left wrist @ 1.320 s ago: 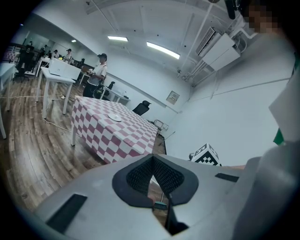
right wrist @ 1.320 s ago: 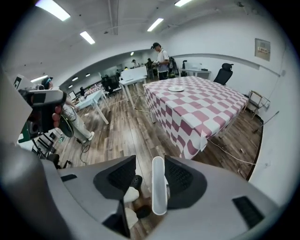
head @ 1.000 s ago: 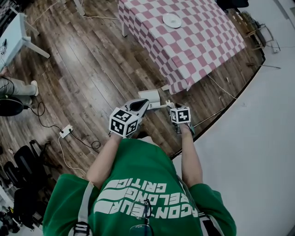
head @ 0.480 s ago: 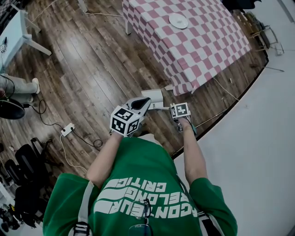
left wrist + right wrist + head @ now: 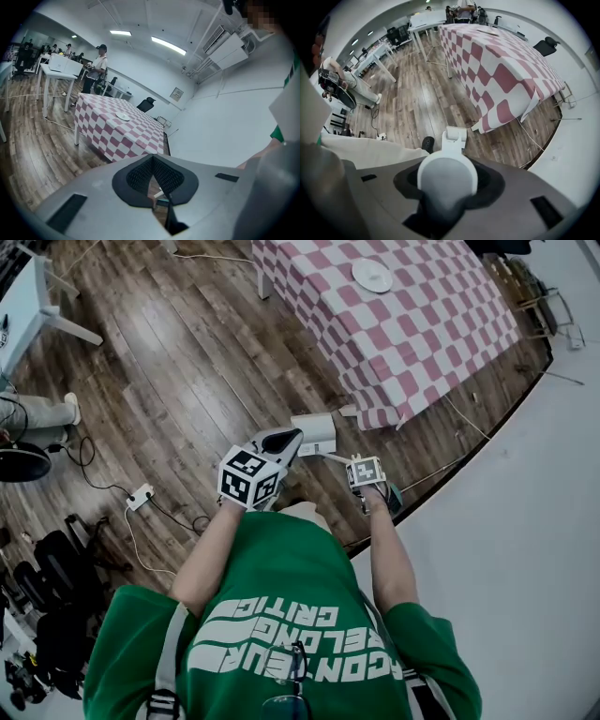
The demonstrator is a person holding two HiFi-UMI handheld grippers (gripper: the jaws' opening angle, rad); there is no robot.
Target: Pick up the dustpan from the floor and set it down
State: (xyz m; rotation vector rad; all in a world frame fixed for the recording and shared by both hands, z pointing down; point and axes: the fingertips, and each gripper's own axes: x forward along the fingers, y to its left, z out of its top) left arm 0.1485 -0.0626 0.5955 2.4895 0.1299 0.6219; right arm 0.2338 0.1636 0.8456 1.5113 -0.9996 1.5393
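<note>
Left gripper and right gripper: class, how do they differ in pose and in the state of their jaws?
The left gripper has its jaws together and empty; the right gripper has them apart round the dustpan handle, and they have just been closing. The left gripper points out toward the checked table; the right gripper points down at the floor. Both carry a marker cube.

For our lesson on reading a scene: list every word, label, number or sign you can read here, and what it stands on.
"CRITIC": white print, upside down, on the back of the green shirt; the two lines beneath it are too warped to read surely.
Left marker cube, right marker cube: patterns only, no words.
Framed sign on the far wall: too small to read.
</note>
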